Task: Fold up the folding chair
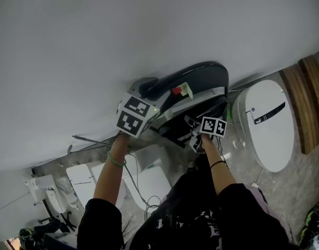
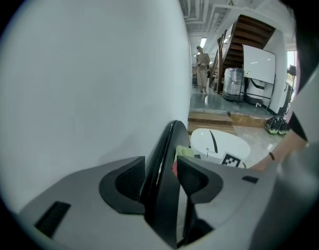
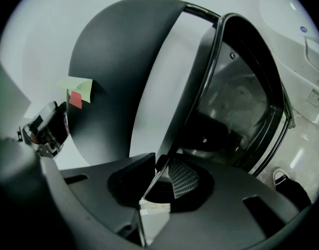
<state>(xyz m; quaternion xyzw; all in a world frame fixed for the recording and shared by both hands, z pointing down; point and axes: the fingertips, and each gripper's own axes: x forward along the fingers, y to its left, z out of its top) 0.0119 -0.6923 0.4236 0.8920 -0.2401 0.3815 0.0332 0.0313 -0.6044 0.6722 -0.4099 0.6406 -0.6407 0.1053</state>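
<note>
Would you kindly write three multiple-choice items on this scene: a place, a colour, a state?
1. Where is the white oval object?
A. On the floor beside the folding chair
B. On the chair
C. On the wall
2. The chair's notes are:
A. blue, yellow
B. green, red
C. white
3. The right gripper is:
A. open, empty
B. shut on the chair's rim
C. unseen
Answers: 1 A, the head view shows it on the floor beside the chair; 2 B, both colours show in the right gripper view; 3 B, its pads pinch the thin rim.
</note>
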